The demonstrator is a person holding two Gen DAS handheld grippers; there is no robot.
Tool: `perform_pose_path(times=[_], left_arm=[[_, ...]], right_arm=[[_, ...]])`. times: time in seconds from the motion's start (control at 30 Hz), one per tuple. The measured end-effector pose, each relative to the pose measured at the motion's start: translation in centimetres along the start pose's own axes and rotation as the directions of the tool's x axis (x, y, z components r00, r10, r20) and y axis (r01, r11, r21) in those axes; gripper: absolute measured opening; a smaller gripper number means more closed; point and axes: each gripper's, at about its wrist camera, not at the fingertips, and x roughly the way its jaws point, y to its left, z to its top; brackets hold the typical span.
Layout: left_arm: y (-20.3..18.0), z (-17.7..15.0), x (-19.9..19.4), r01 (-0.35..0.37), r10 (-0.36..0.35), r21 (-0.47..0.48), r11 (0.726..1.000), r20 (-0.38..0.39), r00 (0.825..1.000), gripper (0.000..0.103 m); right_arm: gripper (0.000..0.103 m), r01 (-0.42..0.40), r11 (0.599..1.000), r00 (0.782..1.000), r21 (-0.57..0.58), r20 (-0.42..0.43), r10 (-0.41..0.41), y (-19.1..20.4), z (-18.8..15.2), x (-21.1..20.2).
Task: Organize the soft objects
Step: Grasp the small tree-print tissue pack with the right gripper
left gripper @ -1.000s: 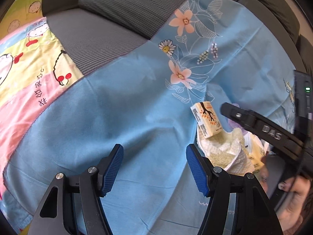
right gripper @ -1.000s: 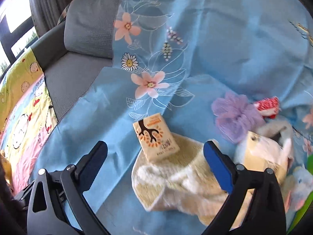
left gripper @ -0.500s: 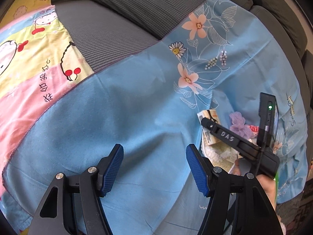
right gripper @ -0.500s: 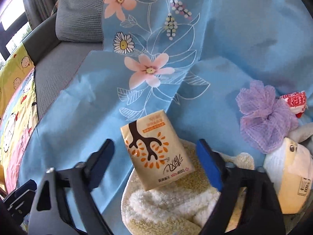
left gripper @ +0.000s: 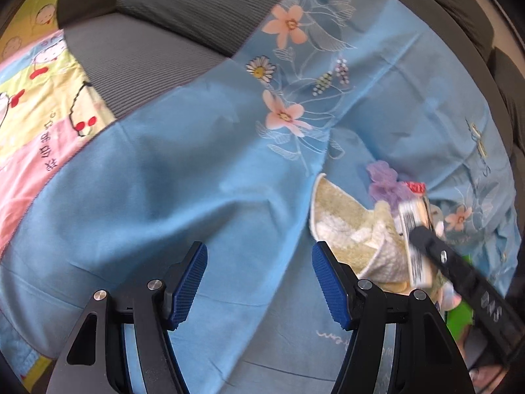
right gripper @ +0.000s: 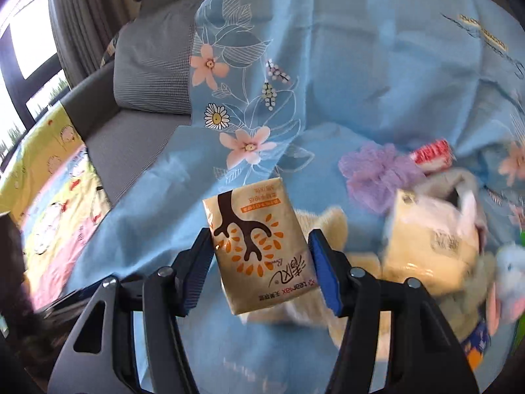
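Observation:
A beige tissue pack point(right gripper: 252, 229) with a brown tree print sits between the blue pads of my right gripper point(right gripper: 260, 243). The jaws are closing and the pads press on both its sides. It hangs just above the cream towel point(right gripper: 328, 223). In the left wrist view the right gripper point(left gripper: 459, 272) carries the pack point(left gripper: 415, 246) edge-on over the towel point(left gripper: 341, 226). My left gripper point(left gripper: 259, 252) hovers open over bare blue sheet, nothing between its fingers.
A blue floral sheet point(left gripper: 197, 180) covers the grey sofa point(left gripper: 147, 49). A cartoon blanket point(left gripper: 32, 115) lies at the left. A purple mesh puff point(right gripper: 377, 174), a red-white packet point(right gripper: 431, 154), a cream bagged pack point(right gripper: 430, 236) and a blue plush point(right gripper: 510, 282) crowd the right.
My right gripper went from wide open around the tissue pack to closed on it and lifted it off the towel. The left gripper stayed open, drifting slightly.

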Motion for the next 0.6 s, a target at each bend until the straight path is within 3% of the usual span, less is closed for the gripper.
perform_pose_path(times=[0.2, 0.43, 0.47, 0.57, 0.6], left_arm=[[-3.8, -1.8, 0.7, -0.011, 0.012, 0.105, 0.994, -0.005, 1.0, 0.067], [-7.0, -3.5, 0.9, -0.003, 0.003, 0.197, 0.98, 0.001, 1.0, 0.067], [-7.3, -3.7, 1.1, -0.008, 0.008, 0.206, 0.979, 0.0, 1.0, 0.067], [-8.0, -4.2, 1.4, -0.008, 0.009, 0.227, 0.974, -0.002, 1.0, 0.067], [-8.1, -4.3, 1.3, -0.001, 0.0, 0.232, 0.973, 0.002, 1.0, 0.067]], right_arm=[[0.058, 0.137, 0.987, 0.989, 0.086, -0.073, -0.131, -4.2, -6.2, -1.0], [0.062, 0.184, 0.967, 0.975, 0.178, -0.158, -0.156, -8.4, -9.8, -1.3], [0.063, 0.19, 0.964, 0.974, 0.187, -0.161, -0.16, -8.8, -9.9, -1.2], [0.083, 0.166, 0.962, 0.98, 0.216, -0.144, -0.137, -9.5, -10.0, -1.3], [0.083, 0.154, 0.964, 0.983, 0.218, -0.134, -0.127, -9.6, -9.8, -1.5]])
